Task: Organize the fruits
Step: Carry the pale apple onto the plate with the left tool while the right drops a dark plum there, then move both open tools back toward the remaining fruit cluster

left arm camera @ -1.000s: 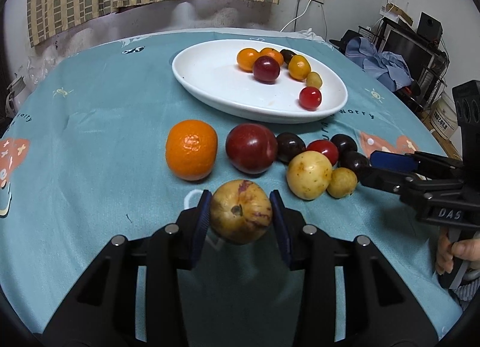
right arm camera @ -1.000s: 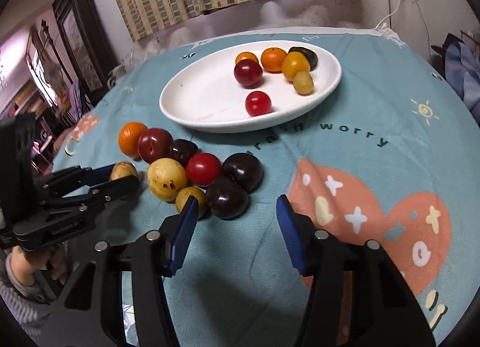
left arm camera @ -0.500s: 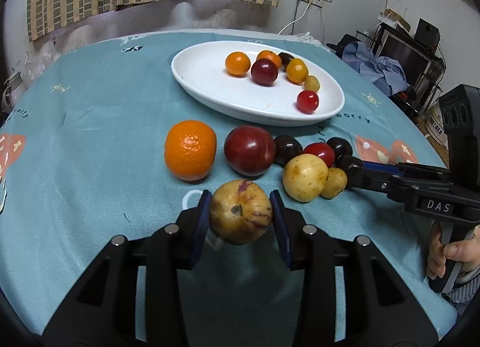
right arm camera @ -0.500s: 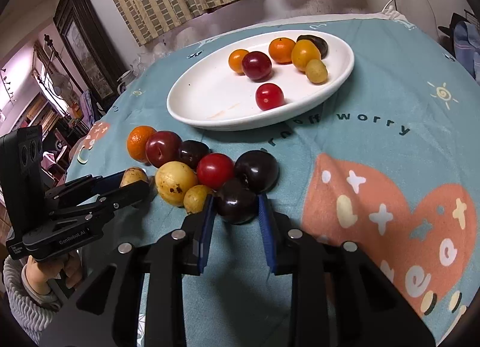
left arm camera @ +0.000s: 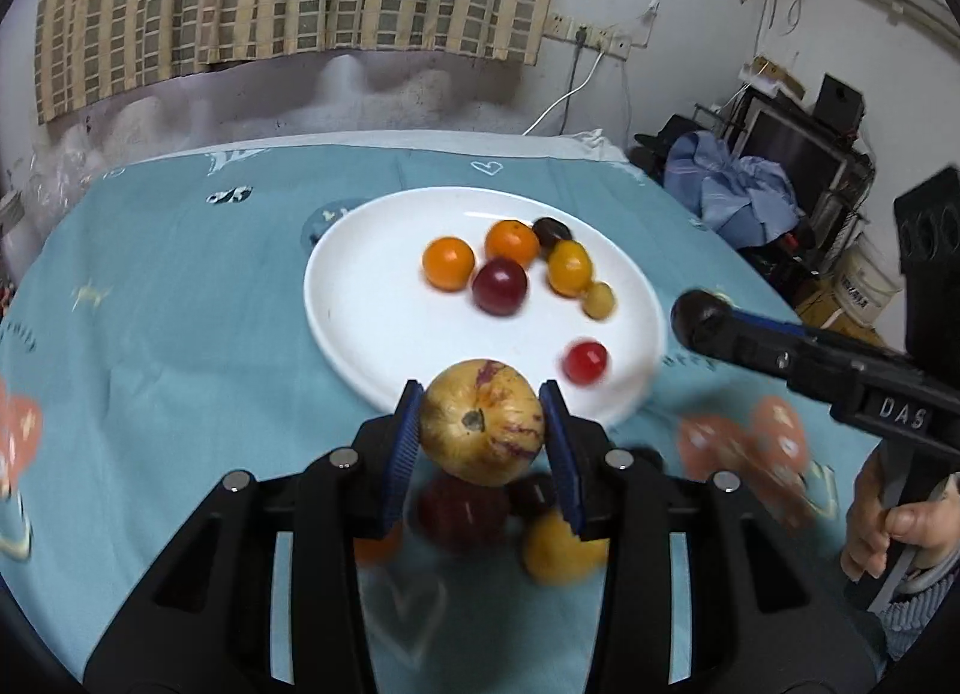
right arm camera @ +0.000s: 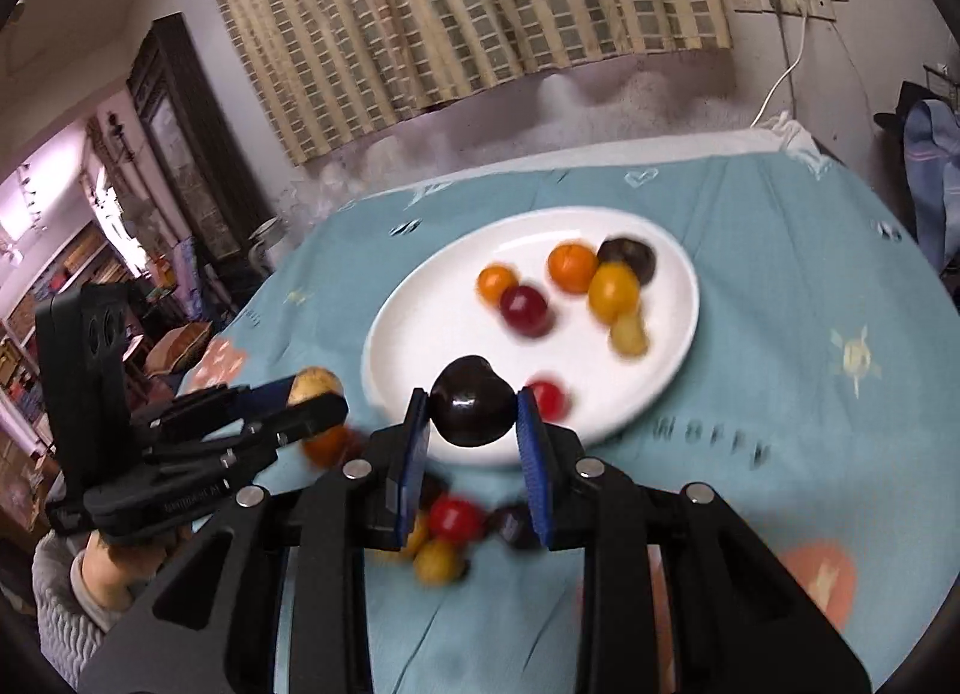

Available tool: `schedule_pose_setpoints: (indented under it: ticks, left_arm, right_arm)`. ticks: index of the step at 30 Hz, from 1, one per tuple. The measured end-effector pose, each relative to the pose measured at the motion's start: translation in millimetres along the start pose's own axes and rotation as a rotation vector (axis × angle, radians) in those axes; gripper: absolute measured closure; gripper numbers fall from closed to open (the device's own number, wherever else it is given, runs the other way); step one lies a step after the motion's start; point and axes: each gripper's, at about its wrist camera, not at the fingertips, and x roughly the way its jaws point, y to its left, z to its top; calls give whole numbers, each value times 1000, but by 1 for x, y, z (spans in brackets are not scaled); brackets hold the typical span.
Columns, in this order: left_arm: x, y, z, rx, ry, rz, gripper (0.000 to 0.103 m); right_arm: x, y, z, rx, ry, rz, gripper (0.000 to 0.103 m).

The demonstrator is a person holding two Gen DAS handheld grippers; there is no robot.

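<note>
Since 1 second ago, both fruits are being carried up off the cloth, and the view of the white plate (left arm camera: 360,298) is being brought closer.

In the left wrist view, the left gripper (left arm camera: 483,439) is being kept clamped on the speckled yellow fruit (left arm camera: 482,430), which is being held in the air just before the plate's near rim. 7 small fruits are being shown on the plate's right half, while its left half is being left bare. Below the fingers, blurred fruits on the blue tablecloth (left arm camera: 180,334) are being partly hidden. At the right, the right gripper (left arm camera: 699,316) is being seen from the side, with a dark fruit at its tip near the plate's right edge.

In the right wrist view, the right gripper (right arm camera: 474,418) is being shown closed on the dark plum (right arm camera: 472,409), held above the plate's near rim; this grip is being revealed only here. The remaining fruits (right arm camera: 450,520) are being seen blurred under the fingers. The left gripper (right arm camera: 315,394) is being shown at the left, beside the plate's left edge, well apart from the right one.
</note>
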Motion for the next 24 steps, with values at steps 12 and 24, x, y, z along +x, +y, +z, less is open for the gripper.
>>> schedule_pose_setpoints:
  ticks: [12,24]
  left_arm:
    - [-10,19,-19,-111,-25,37,34]
    - [-52,27,-96,-215,-37,98,19]
  right_arm:
    - [-5,-16,-16,89,-31,-16,42]
    - [-36,-17,-83,185,-16,40,29]
